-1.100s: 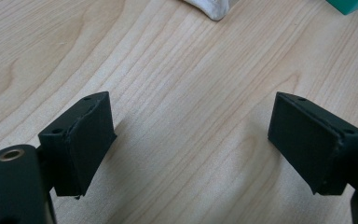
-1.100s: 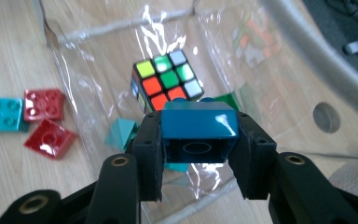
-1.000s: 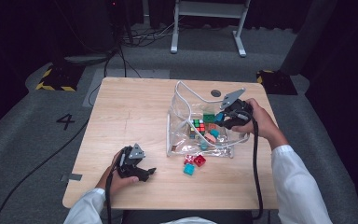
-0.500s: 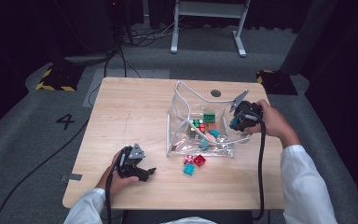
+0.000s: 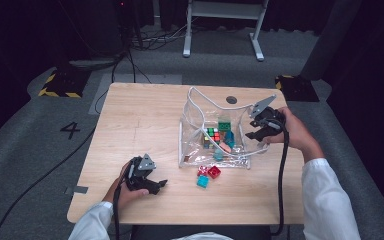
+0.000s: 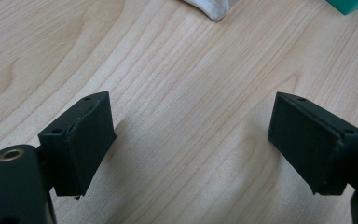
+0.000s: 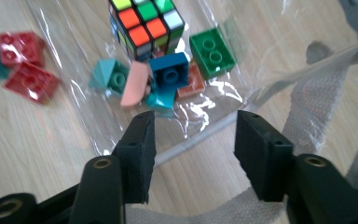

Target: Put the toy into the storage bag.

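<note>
A clear plastic bag [image 5: 192, 131] with white straps [image 7: 307, 107] lies right of the table's middle. Inside it are a Rubik's cube [image 5: 212, 134] [image 7: 144, 23], a green brick [image 5: 224, 126] [image 7: 212, 51], a blue brick [image 7: 170, 72] and a pink piece [image 7: 135, 84]. My right gripper [image 5: 254, 134] [image 7: 195, 126] is open at the bag's right edge, and the bag's seam runs between its jaws. My left gripper [image 5: 160, 186] [image 6: 191, 121] rests open on bare wood at the front left, holding nothing.
Two red bricks [image 5: 210, 171] [image 7: 25, 70] and a teal brick [image 5: 202, 181] [image 6: 349, 3] lie on the wooden table [image 5: 140, 125] just in front of the bag. A round dark hole [image 5: 231, 100] sits behind the bag. Cables trail off the front edge.
My right gripper has drawn back to the right, from over the bag's right side to its outer edge. The left gripper has stayed put.
</note>
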The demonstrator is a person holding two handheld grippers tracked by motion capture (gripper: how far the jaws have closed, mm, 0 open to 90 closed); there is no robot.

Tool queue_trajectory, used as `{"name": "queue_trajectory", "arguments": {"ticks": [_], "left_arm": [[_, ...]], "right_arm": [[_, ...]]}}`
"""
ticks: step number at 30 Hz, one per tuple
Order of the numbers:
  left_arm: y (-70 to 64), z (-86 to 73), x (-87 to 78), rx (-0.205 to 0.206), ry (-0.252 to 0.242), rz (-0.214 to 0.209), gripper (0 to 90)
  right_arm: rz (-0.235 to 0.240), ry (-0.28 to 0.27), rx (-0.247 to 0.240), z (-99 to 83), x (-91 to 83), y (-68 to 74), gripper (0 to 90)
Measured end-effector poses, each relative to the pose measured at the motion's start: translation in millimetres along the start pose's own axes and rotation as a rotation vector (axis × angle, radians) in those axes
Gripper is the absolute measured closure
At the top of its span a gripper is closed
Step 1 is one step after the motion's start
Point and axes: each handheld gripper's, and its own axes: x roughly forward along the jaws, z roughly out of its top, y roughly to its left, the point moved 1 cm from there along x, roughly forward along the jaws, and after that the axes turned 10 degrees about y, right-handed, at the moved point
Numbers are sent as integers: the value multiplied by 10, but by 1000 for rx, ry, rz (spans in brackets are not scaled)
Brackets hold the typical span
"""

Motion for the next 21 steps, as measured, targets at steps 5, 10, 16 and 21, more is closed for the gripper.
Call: {"name": "queue_trajectory", "arguments": {"ticks": [5,10,16,21], "left_arm": [[0,0,-1,0,1,0,144],[0,0,0,0,0,0,143],[-1,0,0,0,0,0,144],[-1,0,0,0,0,1,144]], "right_arm": [[-11,-124,31,-88,-163,35,400],[-45,-311,102,-255,-377,105,337],[-88,-429,175,-465,-514,231,292],[-128,-492,229,-671,-580,250,292]]}}
